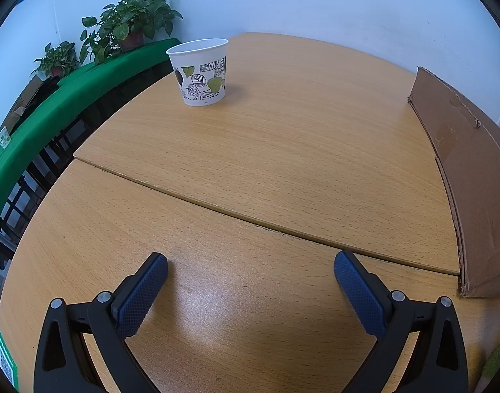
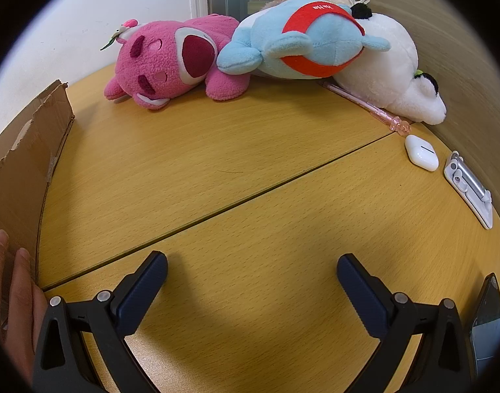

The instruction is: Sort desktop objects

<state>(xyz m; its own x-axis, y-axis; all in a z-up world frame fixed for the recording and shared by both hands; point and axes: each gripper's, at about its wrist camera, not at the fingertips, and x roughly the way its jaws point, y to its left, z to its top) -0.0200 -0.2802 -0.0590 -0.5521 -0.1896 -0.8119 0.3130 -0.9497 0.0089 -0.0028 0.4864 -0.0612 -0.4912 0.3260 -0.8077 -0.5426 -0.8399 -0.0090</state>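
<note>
Left gripper point(image 1: 250, 262): jaws spread wide, nothing held, low over bare desk point(image 1: 282, 150). Right gripper point(image 2: 252, 263): same, wide and empty.

Sorting looks barely begun. Leaf-print paper cup point(image 1: 200, 72) stands alone, far side. Pink plush point(image 2: 171, 62), blue plush point(image 2: 302, 39) and white plush point(image 2: 394, 68) are heaped against the wall; pink pen point(image 2: 367, 106), earbud case point(image 2: 421, 153) and folding phone stand point(image 2: 469, 190) lie loose beside them.

Cardboard box point(image 2: 24, 170): interior hidden. Dark slab at right edge, possibly a phone point(image 2: 487, 324), is cut off.

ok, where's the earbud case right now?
Right wrist view, far right of the desk: the white earbud case lies between the pink pen's charm end and the white folding stand, just below the white plush.
</note>
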